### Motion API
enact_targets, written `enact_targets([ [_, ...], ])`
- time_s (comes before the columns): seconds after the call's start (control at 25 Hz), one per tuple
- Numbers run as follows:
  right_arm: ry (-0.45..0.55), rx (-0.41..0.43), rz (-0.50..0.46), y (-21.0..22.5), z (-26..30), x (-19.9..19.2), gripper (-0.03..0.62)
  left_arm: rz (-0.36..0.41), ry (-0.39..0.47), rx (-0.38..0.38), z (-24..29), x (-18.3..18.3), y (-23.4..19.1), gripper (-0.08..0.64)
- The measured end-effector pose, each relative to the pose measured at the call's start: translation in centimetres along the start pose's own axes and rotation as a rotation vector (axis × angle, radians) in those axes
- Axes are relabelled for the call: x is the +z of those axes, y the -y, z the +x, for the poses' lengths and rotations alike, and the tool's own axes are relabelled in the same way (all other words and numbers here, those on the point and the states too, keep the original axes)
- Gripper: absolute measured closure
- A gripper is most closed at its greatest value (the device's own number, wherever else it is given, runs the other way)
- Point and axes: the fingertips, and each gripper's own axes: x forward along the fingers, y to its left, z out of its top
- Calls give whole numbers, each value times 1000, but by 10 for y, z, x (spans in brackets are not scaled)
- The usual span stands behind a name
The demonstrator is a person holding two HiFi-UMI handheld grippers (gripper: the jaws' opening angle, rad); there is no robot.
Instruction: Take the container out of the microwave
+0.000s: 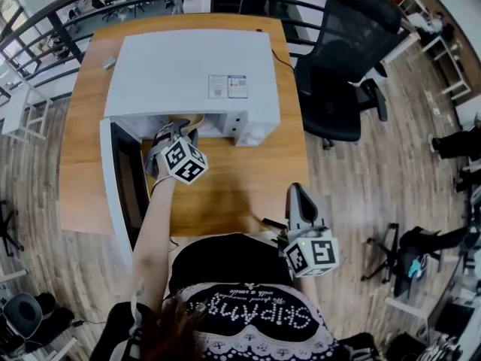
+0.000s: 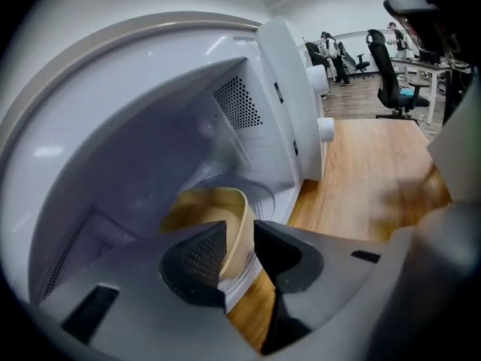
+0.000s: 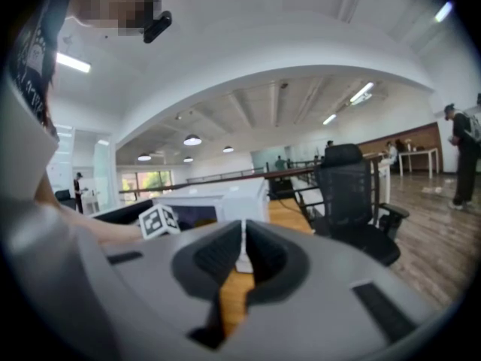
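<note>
A white microwave [image 1: 188, 74] stands on the wooden table [image 1: 225, 194] with its door [image 1: 120, 179] swung open to the left. Inside it, on the turntable, sits a tan, thin-walled container [image 2: 218, 216]; a sliver of the container [image 1: 194, 120] shows at the opening in the head view. My left gripper [image 2: 240, 250] reaches down into the cavity, its jaws straddling the container's near wall, which lies against the left pad with a gap to the right one. My right gripper [image 1: 298, 194] hovers at the table's near right edge, shut and empty [image 3: 243, 258].
A black office chair [image 1: 346, 59] stands right of the table. The microwave's control panel with a knob [image 2: 323, 130] lies right of the cavity. A railing runs behind the table, and people sit at desks farther off.
</note>
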Motion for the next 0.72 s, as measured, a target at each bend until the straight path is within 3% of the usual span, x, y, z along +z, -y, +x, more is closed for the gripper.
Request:
enact_targets([
  [0.72,-9,-29,3,-7,1,-3,555,134,-52,-71,26,-6,5,459],
])
